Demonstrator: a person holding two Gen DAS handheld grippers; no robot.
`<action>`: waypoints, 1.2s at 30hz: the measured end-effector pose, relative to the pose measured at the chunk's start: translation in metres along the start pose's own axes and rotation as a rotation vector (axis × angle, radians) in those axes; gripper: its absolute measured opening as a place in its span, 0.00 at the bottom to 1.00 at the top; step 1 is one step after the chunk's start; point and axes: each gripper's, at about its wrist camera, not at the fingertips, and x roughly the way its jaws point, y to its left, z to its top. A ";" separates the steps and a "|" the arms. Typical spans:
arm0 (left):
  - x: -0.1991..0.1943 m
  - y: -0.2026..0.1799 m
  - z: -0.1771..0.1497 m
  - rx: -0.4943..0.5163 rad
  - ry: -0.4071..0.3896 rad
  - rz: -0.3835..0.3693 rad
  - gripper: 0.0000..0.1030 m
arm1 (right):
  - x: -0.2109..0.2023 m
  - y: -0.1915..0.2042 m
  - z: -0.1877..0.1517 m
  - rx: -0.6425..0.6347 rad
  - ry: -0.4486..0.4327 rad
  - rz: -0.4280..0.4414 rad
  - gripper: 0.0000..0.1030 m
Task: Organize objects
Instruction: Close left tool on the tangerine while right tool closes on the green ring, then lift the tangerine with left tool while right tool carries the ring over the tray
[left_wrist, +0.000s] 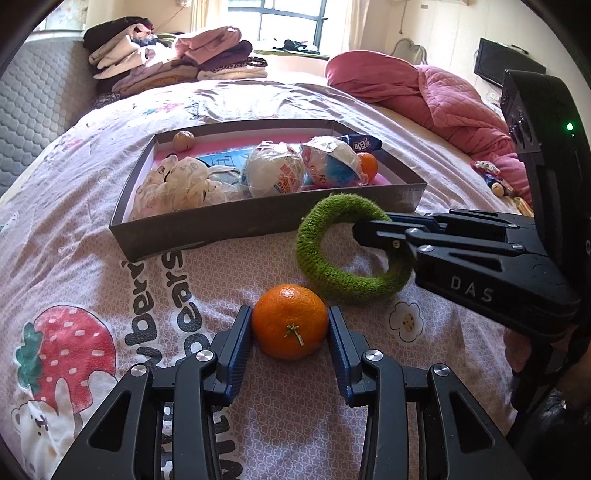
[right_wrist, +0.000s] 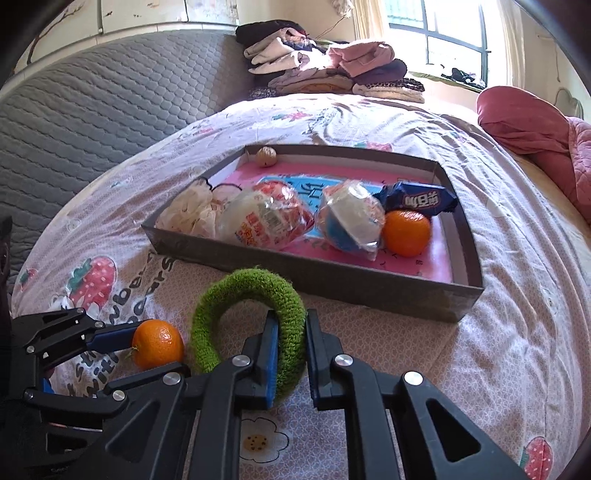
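Bed (left_wrist: 110, 258) carried one box (left_wrist: 221, 221), two tangerines, one green ring. Left gripper (left_wrist: 290, 328) pinched loose tangerine (left_wrist: 290, 325) between both pads; second tangerine (right_wrist: 406, 232) lay in box. Right gripper (right_wrist: 291, 354) clamped ring (right_wrist: 251, 317) band.

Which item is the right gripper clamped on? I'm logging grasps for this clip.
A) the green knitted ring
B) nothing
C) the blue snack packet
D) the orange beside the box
A: the right gripper is shut, its pads pinching the band of the green knitted ring, which sits on the bedspread before the box.
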 end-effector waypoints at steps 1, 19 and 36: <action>-0.001 0.000 0.000 0.000 -0.003 0.002 0.39 | -0.002 -0.001 0.001 0.004 -0.009 -0.003 0.13; -0.026 0.006 0.040 0.000 -0.094 0.060 0.39 | -0.041 -0.020 0.021 0.092 -0.165 -0.028 0.13; -0.036 0.015 0.068 0.003 -0.127 0.069 0.39 | -0.052 -0.019 0.032 0.063 -0.221 -0.078 0.13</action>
